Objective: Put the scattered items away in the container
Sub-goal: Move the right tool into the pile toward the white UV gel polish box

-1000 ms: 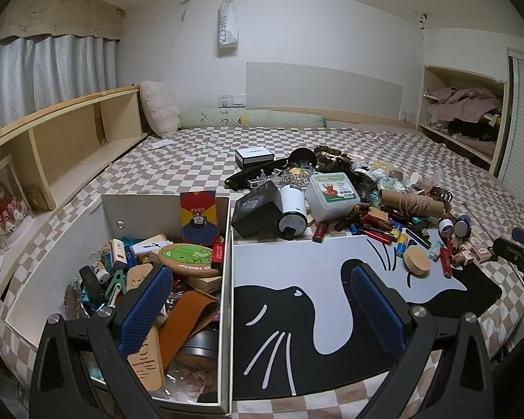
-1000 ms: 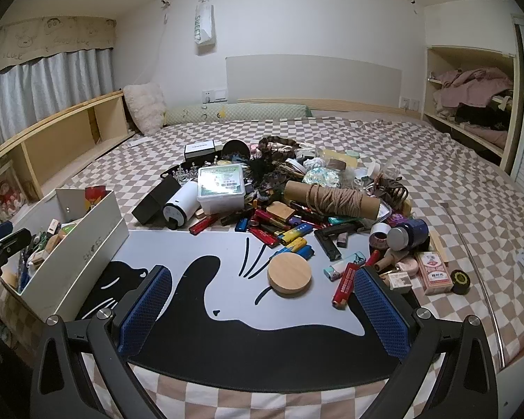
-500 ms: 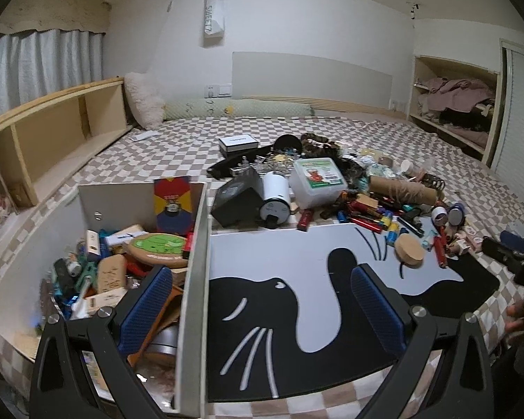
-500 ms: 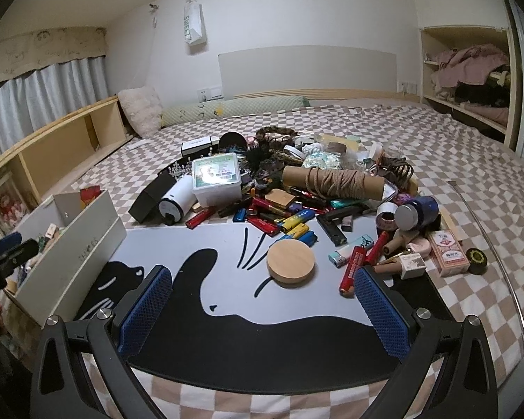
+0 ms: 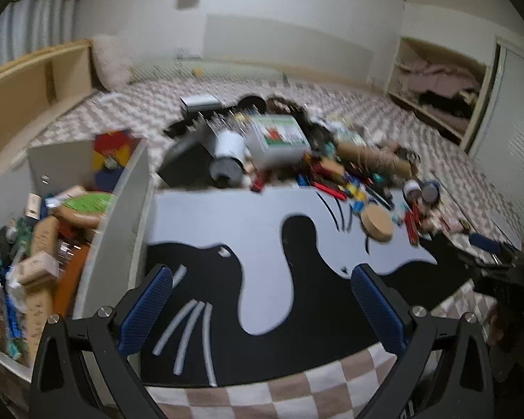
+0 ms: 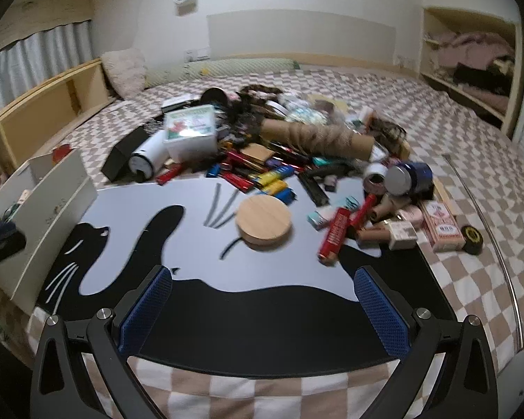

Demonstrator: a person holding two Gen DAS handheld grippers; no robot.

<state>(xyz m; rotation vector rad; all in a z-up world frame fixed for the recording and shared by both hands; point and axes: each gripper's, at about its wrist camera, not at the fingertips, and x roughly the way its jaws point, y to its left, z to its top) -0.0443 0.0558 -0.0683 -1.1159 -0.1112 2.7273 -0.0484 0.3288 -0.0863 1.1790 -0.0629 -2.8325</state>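
Both my grippers, left (image 5: 262, 307) and right (image 6: 262, 309), hover with jaws spread and empty: round wooden lid (image 6: 264, 222) ahead, white container (image 5: 122, 216) left for drop-offs.

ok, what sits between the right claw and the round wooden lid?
Nothing: right wrist view shows only bare cat-print mat between the open right claw and the round wooden lid.
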